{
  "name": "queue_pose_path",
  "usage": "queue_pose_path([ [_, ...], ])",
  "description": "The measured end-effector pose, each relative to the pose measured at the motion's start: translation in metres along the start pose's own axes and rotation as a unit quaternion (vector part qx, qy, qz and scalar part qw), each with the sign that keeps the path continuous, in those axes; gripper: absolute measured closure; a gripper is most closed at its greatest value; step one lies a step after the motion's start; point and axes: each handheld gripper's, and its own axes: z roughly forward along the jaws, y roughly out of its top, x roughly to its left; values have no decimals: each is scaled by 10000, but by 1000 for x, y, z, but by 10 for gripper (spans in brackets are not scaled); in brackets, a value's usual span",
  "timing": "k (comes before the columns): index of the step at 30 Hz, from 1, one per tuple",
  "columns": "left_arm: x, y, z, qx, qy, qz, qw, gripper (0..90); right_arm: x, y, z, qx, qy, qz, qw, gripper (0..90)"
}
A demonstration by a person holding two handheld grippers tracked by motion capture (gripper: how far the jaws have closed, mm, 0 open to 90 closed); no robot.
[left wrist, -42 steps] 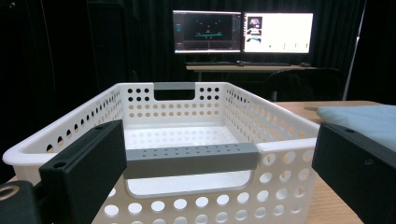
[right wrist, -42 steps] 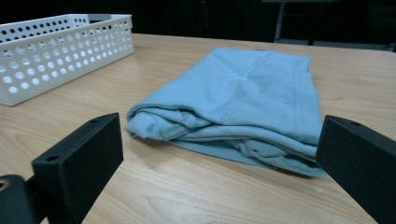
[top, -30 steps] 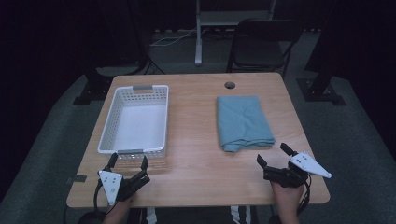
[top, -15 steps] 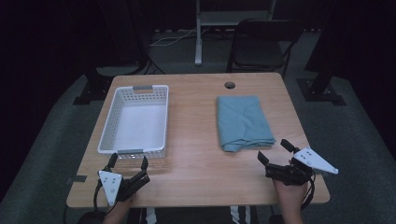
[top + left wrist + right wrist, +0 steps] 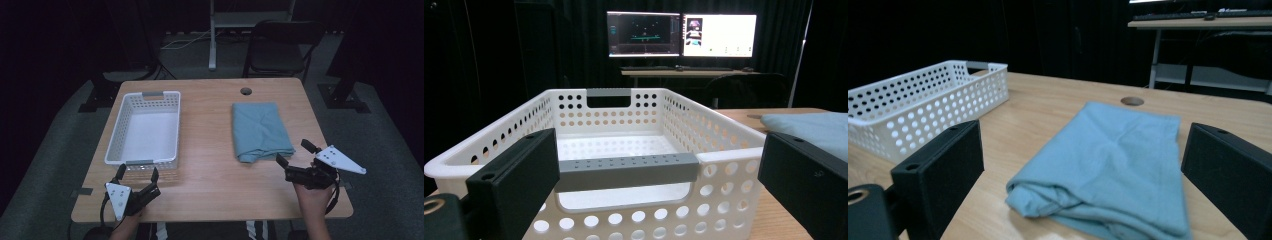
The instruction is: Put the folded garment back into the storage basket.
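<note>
Nearest you, at the table's front edge, your left gripper (image 5: 137,175) was held low over the wooden table (image 5: 210,175), its jaws spread wide and holding nothing; they pointed at the near end wall of the white basket (image 5: 125,150), just short of it. In the left gripper view the two black jaws framed that wall and its grey handle bar (image 5: 626,170), with clear air between them.

At the front right, your right gripper (image 5: 295,152) was likewise spread wide and empty, its grey three-cornered plate (image 5: 340,160) on top and your hand (image 5: 312,192) gripping it from below. Its jaws pointed at the near edge of the folded blue cloth (image 5: 260,132), close to it but apart from it. The right gripper view showed the cloth's rolled near fold (image 5: 1048,197) lying flat on the table between the jaws.

Farther out, the basket stood empty on the left half of the table and the cloth on the right half, well apart. Beyond the cloth was a round cable hole (image 5: 245,91) near the far edge. Past the table stood a dark folding chair (image 5: 280,50), and the left gripper view showed two lit monitors (image 5: 681,34) on a desk.
</note>
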Motion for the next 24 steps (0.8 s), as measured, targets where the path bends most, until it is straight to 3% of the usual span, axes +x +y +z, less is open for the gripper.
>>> queue_pose_path([
  [4,0,0,0,-6,0,-1,10000,44,-7,12,-3,-72,60,71,9999,37],
  [13,0,0,0,10,-25,0,10000,44,-16,35,0,27,55,-24,10000,37],
  [24,0,0,1,23,-21,-13,10000,44,-38,55,22,141,149,172,9996,37],
])
